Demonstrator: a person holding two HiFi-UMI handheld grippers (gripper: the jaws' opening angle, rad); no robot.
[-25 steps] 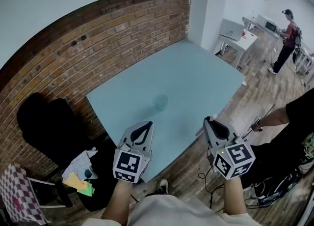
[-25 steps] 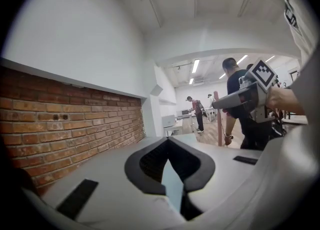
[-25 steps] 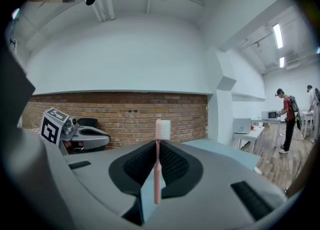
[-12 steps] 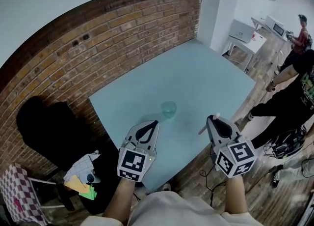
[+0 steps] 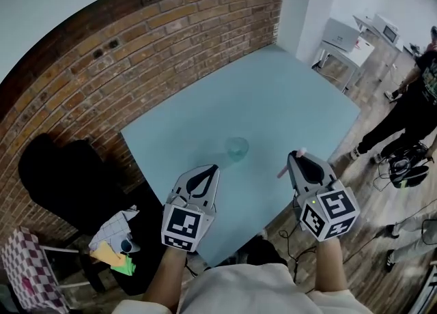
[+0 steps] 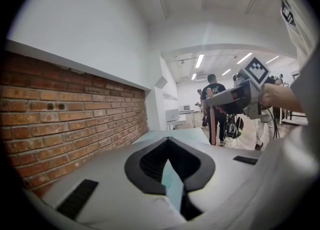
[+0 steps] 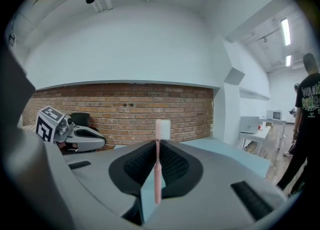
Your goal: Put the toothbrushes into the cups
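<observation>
A clear cup (image 5: 237, 147) stands on the light blue table (image 5: 273, 94), near its front edge. My right gripper (image 5: 293, 158) hovers over that edge to the right of the cup, shut on a pink toothbrush (image 5: 282, 171). In the right gripper view the toothbrush (image 7: 158, 169) stands upright between the jaws of the right gripper (image 7: 156, 144), bristle head on top. My left gripper (image 5: 213, 168) is to the left of the cup and closer to me, jaws together with nothing in them. In its own view the left gripper (image 6: 167, 140) points along the table.
A brick wall (image 5: 136, 53) runs along the table's far left side. A black chair (image 5: 61, 176) and a stool with cloths (image 5: 113, 241) stand at the left. People (image 5: 413, 111), cables and a white side table (image 5: 341, 36) are on the right.
The head view has shifted a little and the people at the right have moved. Both grippers keep nearly the same places by the cup, the right one still holding the toothbrush.
</observation>
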